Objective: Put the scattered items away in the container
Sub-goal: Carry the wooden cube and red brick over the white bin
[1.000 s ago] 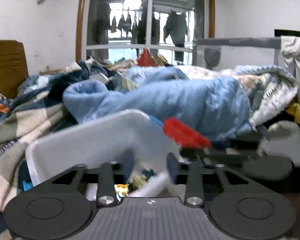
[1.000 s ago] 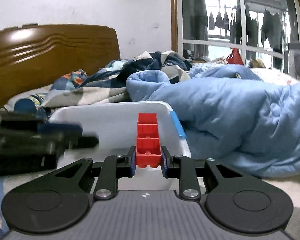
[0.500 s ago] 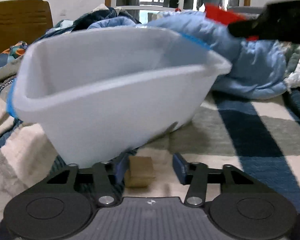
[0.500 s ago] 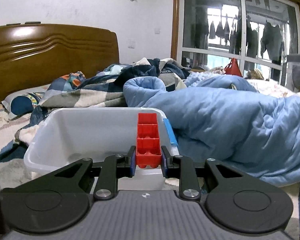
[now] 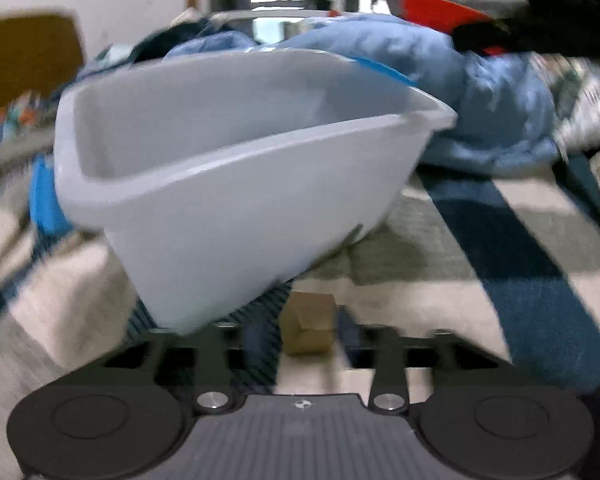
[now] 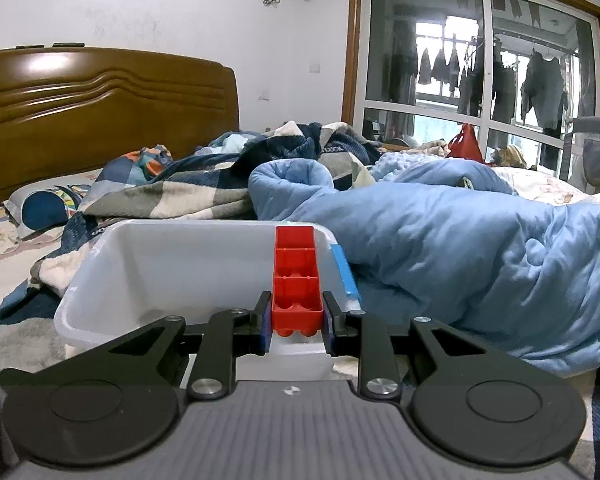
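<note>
A white plastic bin [image 5: 236, 168] stands on the bed; it also shows in the right wrist view [image 6: 168, 276]. My right gripper [image 6: 297, 316] is shut on a long red toy brick [image 6: 296, 276] and holds it over the bin's near right rim. The brick also shows in the left wrist view [image 5: 432, 12], high at the right. My left gripper [image 5: 300, 340] is open, low on the blanket in front of the bin, with a small brown block [image 5: 310, 328] between its fingers. The view is blurred.
A plaid blanket [image 5: 500, 248] covers the bed. A bunched light-blue duvet [image 6: 460, 240] lies right of and behind the bin. A wooden headboard [image 6: 100, 120] stands at the left, a window [image 6: 480, 64] behind.
My left gripper dropped from above the bin to the blanket in front of it and came up around the brown block. My right gripper holds the red brick nearly still over the bin.
</note>
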